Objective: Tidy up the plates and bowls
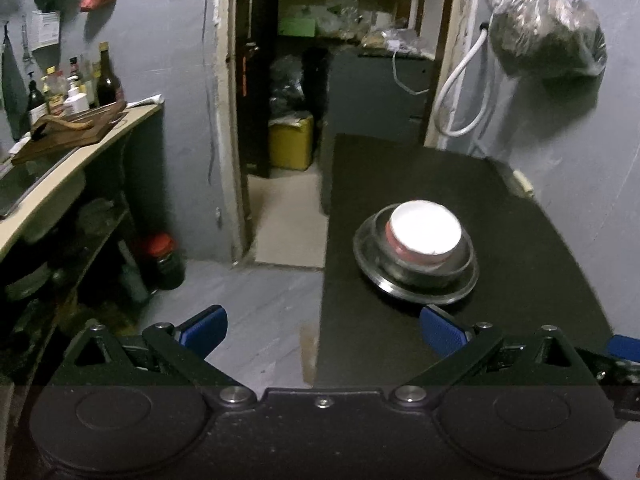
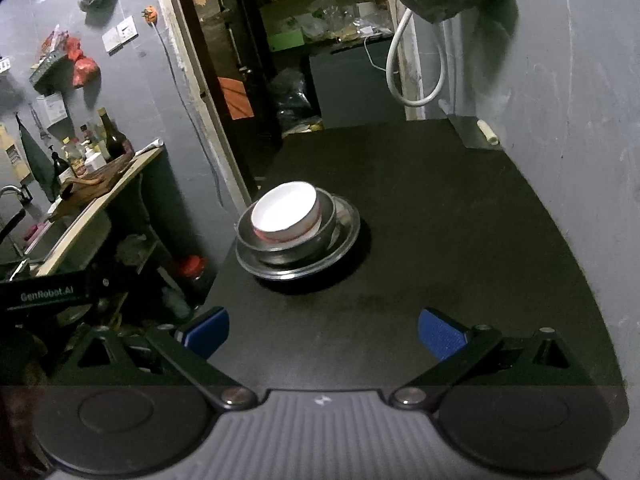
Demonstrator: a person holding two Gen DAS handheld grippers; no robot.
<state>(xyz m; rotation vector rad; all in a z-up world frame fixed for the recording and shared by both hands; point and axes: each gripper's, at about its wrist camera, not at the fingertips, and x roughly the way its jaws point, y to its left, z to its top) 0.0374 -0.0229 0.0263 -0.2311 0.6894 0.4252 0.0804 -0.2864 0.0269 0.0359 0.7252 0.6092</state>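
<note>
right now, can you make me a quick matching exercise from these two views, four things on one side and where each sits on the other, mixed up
Things:
1. white bowl
2. steel bowl
3. steel plate
4. dark bag

Places:
A. at the bottom of the stack, on the black table
B. hanging on the grey wall
C. nested on top of the stack
D. in the middle of the stack

Pairs: 1-C, 2-D, 3-A, 4-B

"GenRobot.AI" (white) on left gripper (image 2: 52,292)
</note>
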